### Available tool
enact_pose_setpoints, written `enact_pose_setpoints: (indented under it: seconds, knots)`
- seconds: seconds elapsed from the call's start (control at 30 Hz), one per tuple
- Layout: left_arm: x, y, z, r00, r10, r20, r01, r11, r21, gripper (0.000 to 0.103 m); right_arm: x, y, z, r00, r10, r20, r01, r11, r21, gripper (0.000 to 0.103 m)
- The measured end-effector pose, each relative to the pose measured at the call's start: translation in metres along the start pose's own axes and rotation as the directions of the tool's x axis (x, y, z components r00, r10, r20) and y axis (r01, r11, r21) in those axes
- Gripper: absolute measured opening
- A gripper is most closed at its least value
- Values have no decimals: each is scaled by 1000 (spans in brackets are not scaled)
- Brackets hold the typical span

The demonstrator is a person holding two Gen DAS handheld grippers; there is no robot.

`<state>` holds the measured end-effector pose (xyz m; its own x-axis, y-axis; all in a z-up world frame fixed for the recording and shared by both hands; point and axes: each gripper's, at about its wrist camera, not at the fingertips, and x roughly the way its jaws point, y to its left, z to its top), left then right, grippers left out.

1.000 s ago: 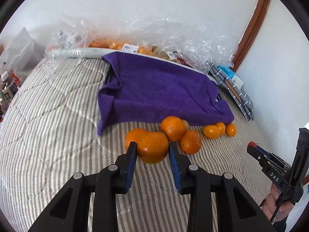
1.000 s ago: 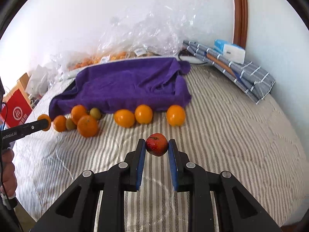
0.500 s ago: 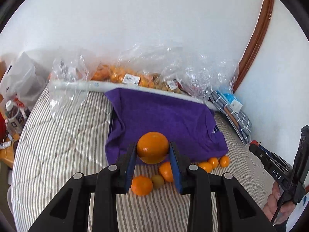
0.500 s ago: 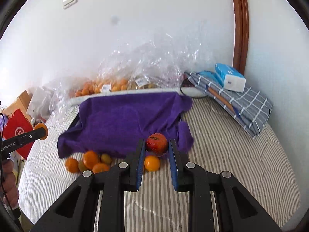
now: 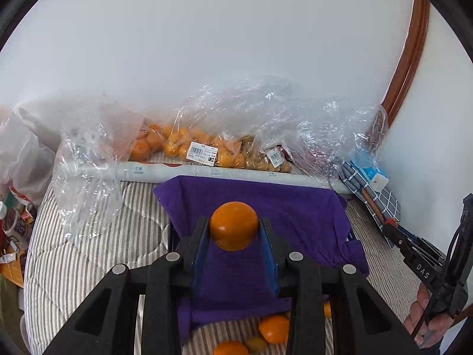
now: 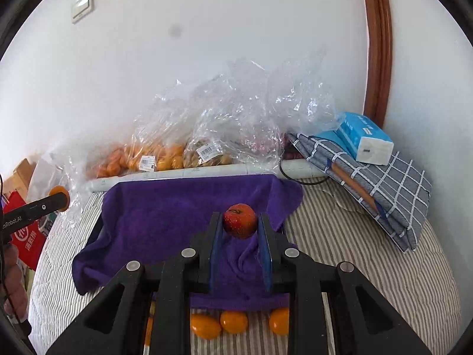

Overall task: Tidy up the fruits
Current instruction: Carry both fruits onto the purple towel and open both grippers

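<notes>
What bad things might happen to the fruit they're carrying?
The orange is round and pinched only at its sides by the left tool, so it might slip out and roll across the striped bed. The small red apple in the right tool could bruise if squeezed harder, or drop onto the purple towel.

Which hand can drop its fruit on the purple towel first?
It's close, maybe the left. The left gripper holds its orange over the purple towel; the right gripper holds the apple near its right edge.
</notes>
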<state>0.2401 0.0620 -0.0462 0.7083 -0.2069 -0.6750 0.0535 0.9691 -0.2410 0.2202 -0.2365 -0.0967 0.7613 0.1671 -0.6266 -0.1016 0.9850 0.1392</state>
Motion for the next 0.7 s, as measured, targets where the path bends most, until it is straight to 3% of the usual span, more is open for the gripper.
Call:
enact_pose_setpoints:
  seconds: [0.7]
  knots:
    - [91,18,-23,986,25,-165,-26,1000,-8,32,96,8,-29,987,-3,-159,-1,1000,-25,24]
